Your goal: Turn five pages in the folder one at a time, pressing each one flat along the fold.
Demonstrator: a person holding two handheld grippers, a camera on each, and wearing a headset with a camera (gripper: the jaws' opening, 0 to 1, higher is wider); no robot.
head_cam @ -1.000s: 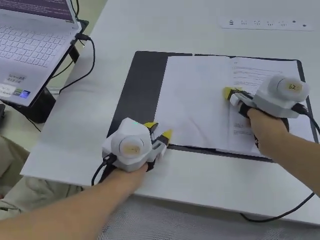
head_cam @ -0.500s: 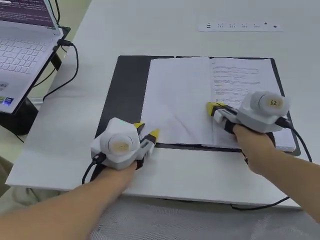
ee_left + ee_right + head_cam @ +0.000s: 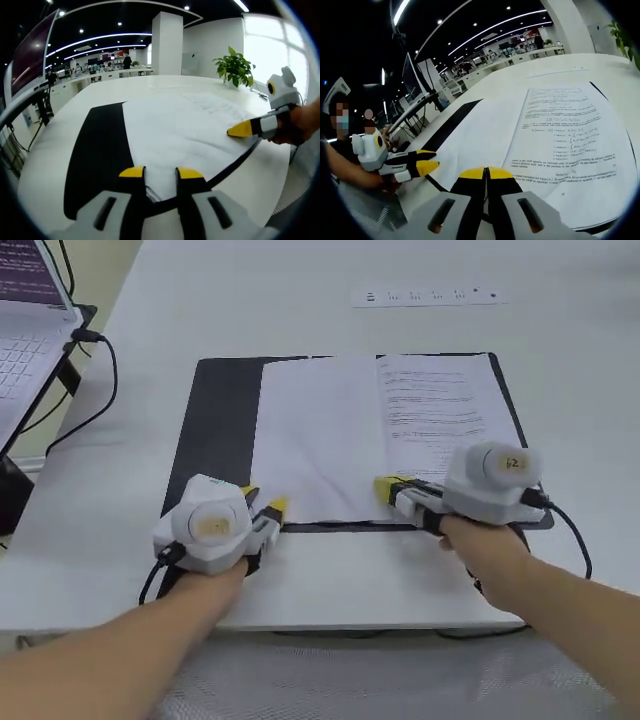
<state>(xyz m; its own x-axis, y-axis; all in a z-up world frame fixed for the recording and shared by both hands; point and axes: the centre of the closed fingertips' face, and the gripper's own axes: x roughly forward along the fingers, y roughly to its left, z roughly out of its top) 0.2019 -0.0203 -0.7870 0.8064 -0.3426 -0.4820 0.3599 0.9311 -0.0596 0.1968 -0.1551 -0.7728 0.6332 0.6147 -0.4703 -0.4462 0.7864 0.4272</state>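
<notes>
Black folder (image 3: 215,425), white pages (image 3: 320,430), yellow-tipped left tongs (image 3: 264,499) and right tongs (image 3: 386,484).

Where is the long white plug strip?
In the head view, the long white power strip lies flat on the white table, just past the far edge of the open black folder.

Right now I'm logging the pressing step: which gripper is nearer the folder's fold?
Right. The right gripper is at the lower end of the fold, just to its right. The left gripper sits well away to the left, at the lower left corner of the blank page.
</notes>
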